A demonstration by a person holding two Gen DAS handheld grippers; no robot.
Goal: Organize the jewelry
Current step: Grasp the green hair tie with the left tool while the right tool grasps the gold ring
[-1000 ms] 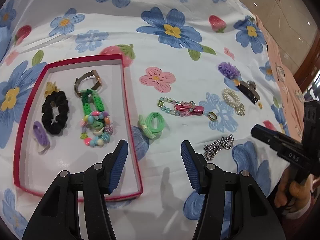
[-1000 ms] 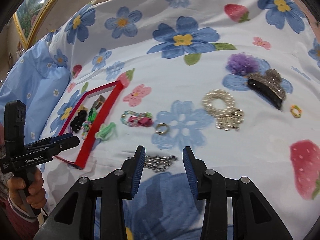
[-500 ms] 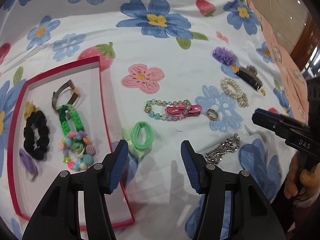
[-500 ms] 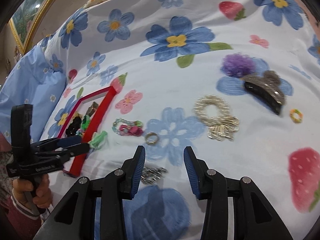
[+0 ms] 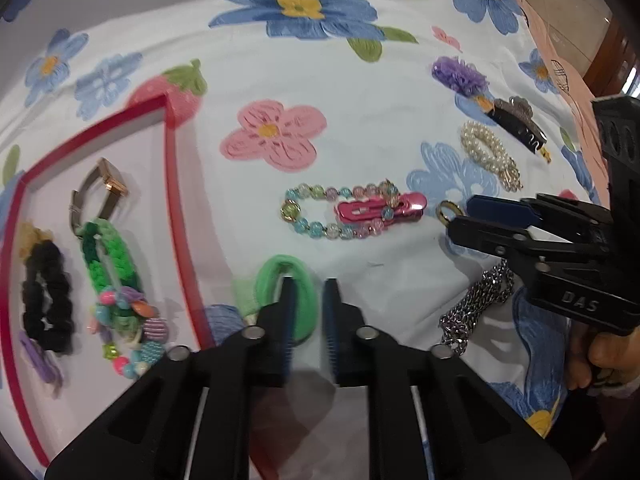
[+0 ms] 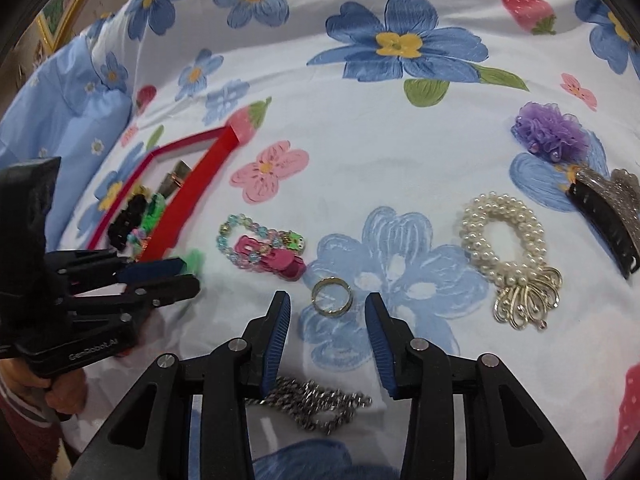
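Note:
A red-rimmed tray [image 5: 176,184] at left holds a watch [image 5: 96,196], a green braided band [image 5: 108,256], a black scrunchie [image 5: 48,292] and bead pieces. My left gripper [image 5: 307,292] has its jaws nearly closed around one side of the green hair tie [image 5: 304,280] on the bedsheet, beside the tray. My right gripper [image 6: 326,308] is open, its fingertips either side of a gold ring [image 6: 332,296]. A silver chain [image 6: 316,404] lies under the right gripper. A bead bracelet with a pink clip [image 5: 352,212] lies mid-sheet.
A pearl scrunchie [image 6: 504,240], a black claw clip [image 6: 604,216] and a purple flower clip [image 6: 548,128] lie at right on the flowered bedsheet. The right gripper's body [image 5: 560,248] shows at the right of the left wrist view.
My left gripper moved forward to the green hair tie and its jaws closed most of the way on it. My right gripper moved forward from the chain to straddle the gold ring.

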